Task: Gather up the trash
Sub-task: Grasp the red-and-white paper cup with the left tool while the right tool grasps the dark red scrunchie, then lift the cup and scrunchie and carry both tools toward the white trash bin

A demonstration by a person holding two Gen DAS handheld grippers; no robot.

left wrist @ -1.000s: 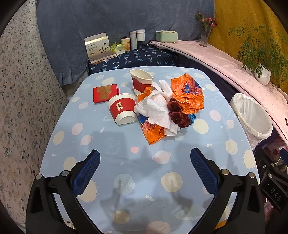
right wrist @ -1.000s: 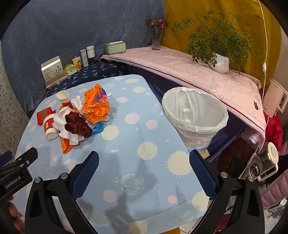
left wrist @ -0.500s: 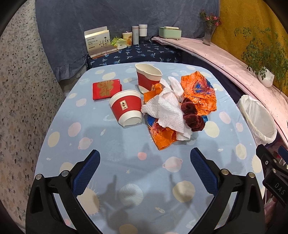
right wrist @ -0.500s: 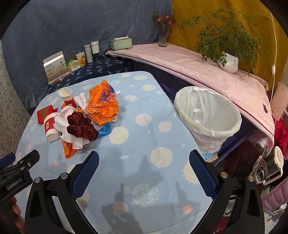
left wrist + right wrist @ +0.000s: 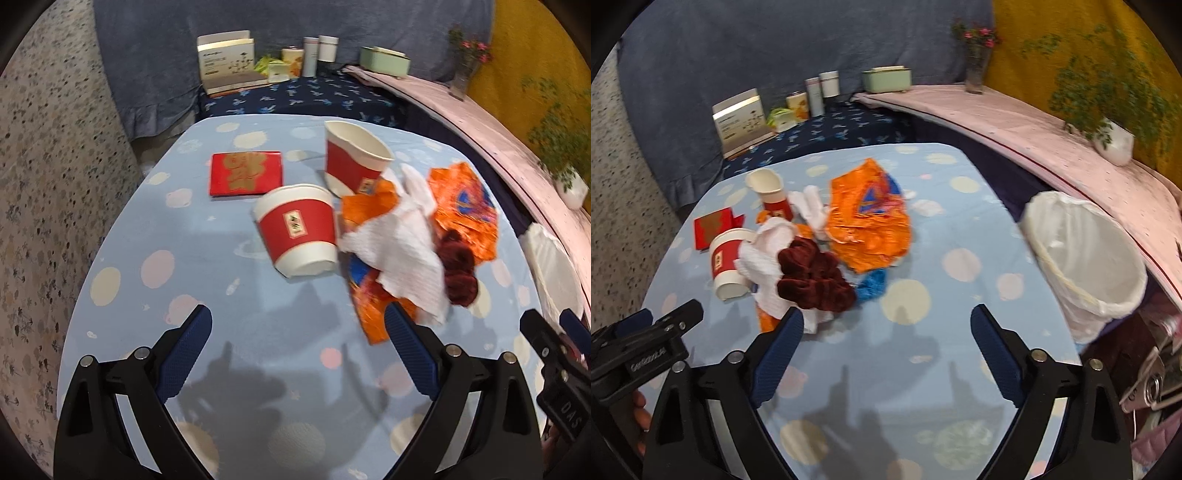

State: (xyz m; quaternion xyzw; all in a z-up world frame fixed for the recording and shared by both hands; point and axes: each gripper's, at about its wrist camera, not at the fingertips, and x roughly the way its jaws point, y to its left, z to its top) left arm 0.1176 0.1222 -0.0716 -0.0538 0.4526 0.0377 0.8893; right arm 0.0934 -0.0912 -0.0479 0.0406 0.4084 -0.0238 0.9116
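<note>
Two grippers tilt steeply down over the worktop [image 5: 122, 258], with only bare dotted cloth between each pair of fingers. The left gripper [image 5: 297, 349] has its jaws wide but closing, nothing between them; the overturned red paper cup [image 5: 297, 230] lies at twelve o'clock from it. The right gripper [image 5: 886, 343] is likewise wide and closing on nothing. The lined trash bin [image 5: 1086, 258] stands off the worktop's edge at two o'clock from it. The trash pile sits at eleven o'clock: orange wrapper [image 5: 871, 225], white paper towel [image 5: 761, 258], dark red scrunchies [image 5: 812, 280], an upright red cup [image 5: 770, 195] and a red envelope [image 5: 246, 172].
</note>
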